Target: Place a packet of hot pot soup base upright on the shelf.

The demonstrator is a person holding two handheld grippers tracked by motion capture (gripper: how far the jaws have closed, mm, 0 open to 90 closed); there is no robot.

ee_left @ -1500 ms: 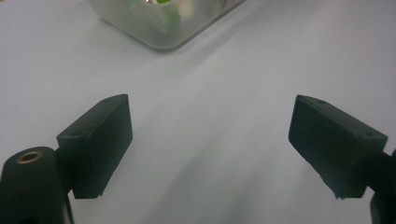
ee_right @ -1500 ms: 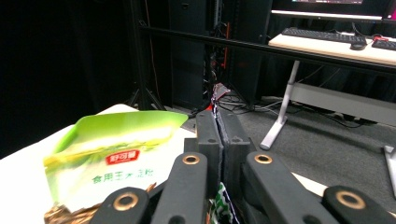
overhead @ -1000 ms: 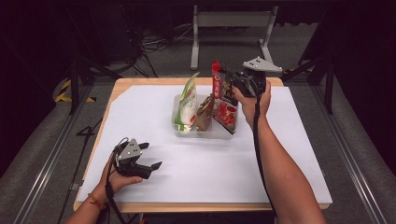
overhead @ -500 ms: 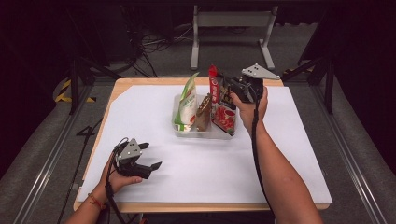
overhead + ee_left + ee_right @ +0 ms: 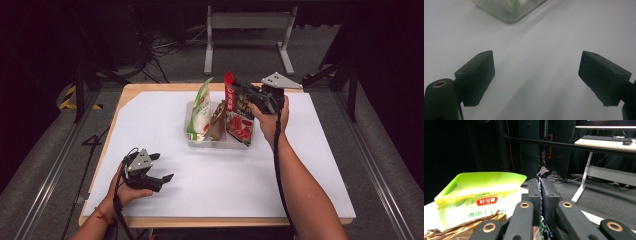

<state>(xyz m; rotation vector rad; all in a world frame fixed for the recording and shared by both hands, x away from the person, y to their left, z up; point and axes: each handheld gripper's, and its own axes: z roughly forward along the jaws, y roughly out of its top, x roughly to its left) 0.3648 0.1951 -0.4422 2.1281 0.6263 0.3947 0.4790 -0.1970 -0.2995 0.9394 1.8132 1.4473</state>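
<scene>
Red packet [image 5: 239, 112] upright in tub [image 5: 195, 142], top leaning left, clamped by right gripper [image 5: 239, 89]; left gripper [image 5: 161, 168] spread, empty.

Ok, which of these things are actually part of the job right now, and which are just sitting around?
In the job:
- red packet, pinched at its top edge
- right gripper, shut on it
- clear tray it stands in

Just there:
- green packet and brown packet, in the same tray
- left gripper, open, resting on the white table cover
</scene>
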